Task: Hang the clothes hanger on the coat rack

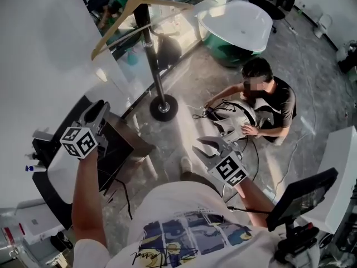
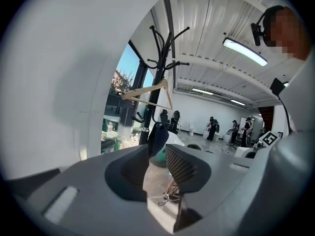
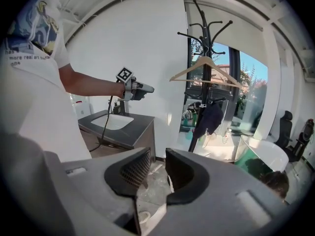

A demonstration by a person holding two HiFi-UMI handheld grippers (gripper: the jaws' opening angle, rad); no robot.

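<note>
Far left, the left gripper (image 1: 99,109) is held up at a plain white wall. Its ribbed dark fingers sit partway apart with nothing between them. Just below is a sink cabinet (image 3: 129,134) with a dark flat top and a white basin, half hidden by the arm in the head view. Next over, the wooden hanger (image 3: 189,68) is already up on the black coat rack (image 1: 156,66), high on the pole. I can't make out exactly how the hook catches, and the rack's top is cut off in the head view. Something dark and floppy (image 3: 209,119) hangs lower down, bag or cloth, can't tell. The white T-shirt (image 1: 184,216) has print that reads "more real art", and the rest is too curved to read. The right gripper (image 1: 201,146) points low, fingers slightly apart and empty. Further right there's a glossy white bathtub (image 1: 251,10), a person (image 1: 279,102) crouched on the grey floor (image 1: 195,82) over cables, and a monitor (image 1: 304,197) seen edge-on.
</note>
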